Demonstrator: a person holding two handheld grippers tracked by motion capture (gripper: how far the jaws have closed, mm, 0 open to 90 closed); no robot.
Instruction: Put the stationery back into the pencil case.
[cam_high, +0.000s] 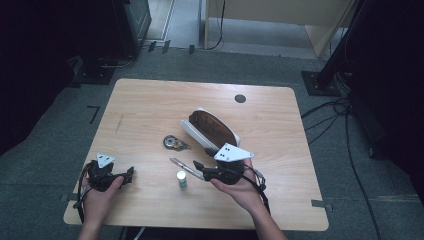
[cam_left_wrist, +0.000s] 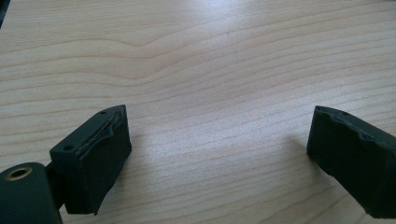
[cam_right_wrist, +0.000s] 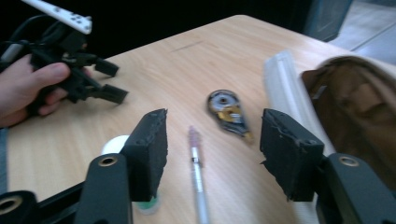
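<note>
Two grippers low on a wooden table, both with jaws apart, a pen between the right pair.

High view: the table (cam_high: 150, 105) sits mid-frame, and right of centre lies a white case (cam_high: 192, 131) with a brown pouch (cam_high: 212, 127) resting in it. A correction-tape dispenser (cam_high: 174, 143) lies just left of it, a pen (cam_high: 184, 167) below, and a small white bottle (cam_high: 181, 179) stands near the pen. The left gripper (cam_high: 131, 172) is at lower left, the right gripper (cam_high: 196, 164) at lower centre. The upper left of the table is bare.

Left gripper view: its jaws are spread wide over bare wood grain (cam_left_wrist: 210, 70), gripping nothing.

Right gripper view: jaws apart, the pen (cam_right_wrist: 198, 175) lies between them, untouched. The dispenser (cam_right_wrist: 229, 113) is ahead, the case (cam_right_wrist: 287, 88) and pouch (cam_right_wrist: 350, 107) at right, the bottle (cam_right_wrist: 114, 144) behind the left jaw. A hand (cam_right_wrist: 28, 86) at upper left holds the other gripper.
</note>
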